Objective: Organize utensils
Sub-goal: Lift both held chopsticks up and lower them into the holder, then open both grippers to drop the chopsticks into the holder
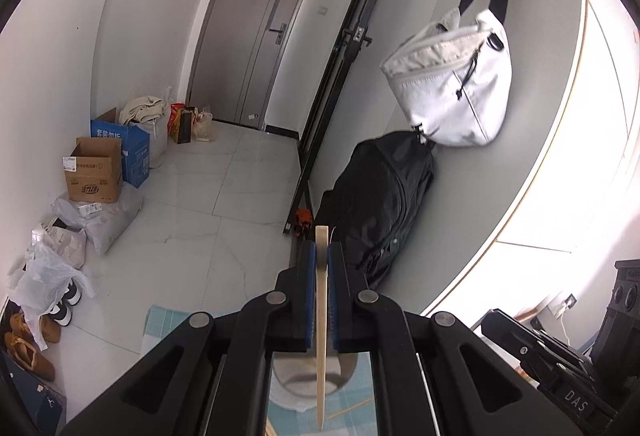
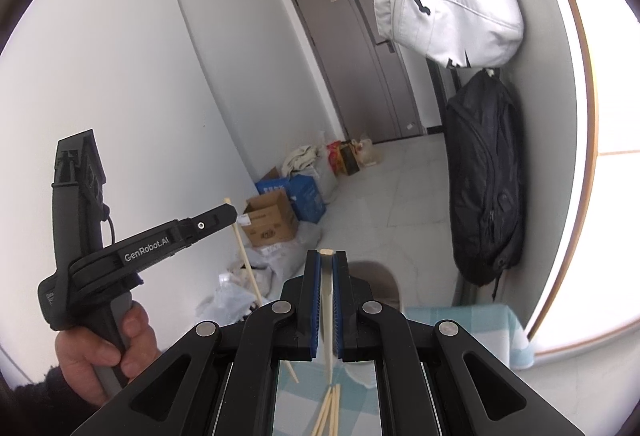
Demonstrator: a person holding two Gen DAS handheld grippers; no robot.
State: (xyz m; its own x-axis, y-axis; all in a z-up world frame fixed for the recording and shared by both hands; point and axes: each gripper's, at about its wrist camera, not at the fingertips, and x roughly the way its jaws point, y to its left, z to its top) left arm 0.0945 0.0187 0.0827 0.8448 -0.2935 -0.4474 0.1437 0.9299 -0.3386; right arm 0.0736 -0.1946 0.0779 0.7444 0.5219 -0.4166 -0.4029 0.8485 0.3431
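My left gripper is shut on a pale wooden chopstick that stands upright between its blue pads, its tip pointing down. Under it sits a round grey container, partly hidden by the gripper's arms. My right gripper is shut on a second chopstick, also upright. In the right wrist view a hand holds the left gripper at the left, and its chopstick hangs slanted. Several loose chopsticks lie on the checked cloth below. The grey container shows just behind the right fingers.
A blue-and-white checked tablecloth covers the table under both grippers. A white bag and a black backpack hang on the wall to the right. Cardboard boxes and plastic bags line the tiled floor near a grey door.
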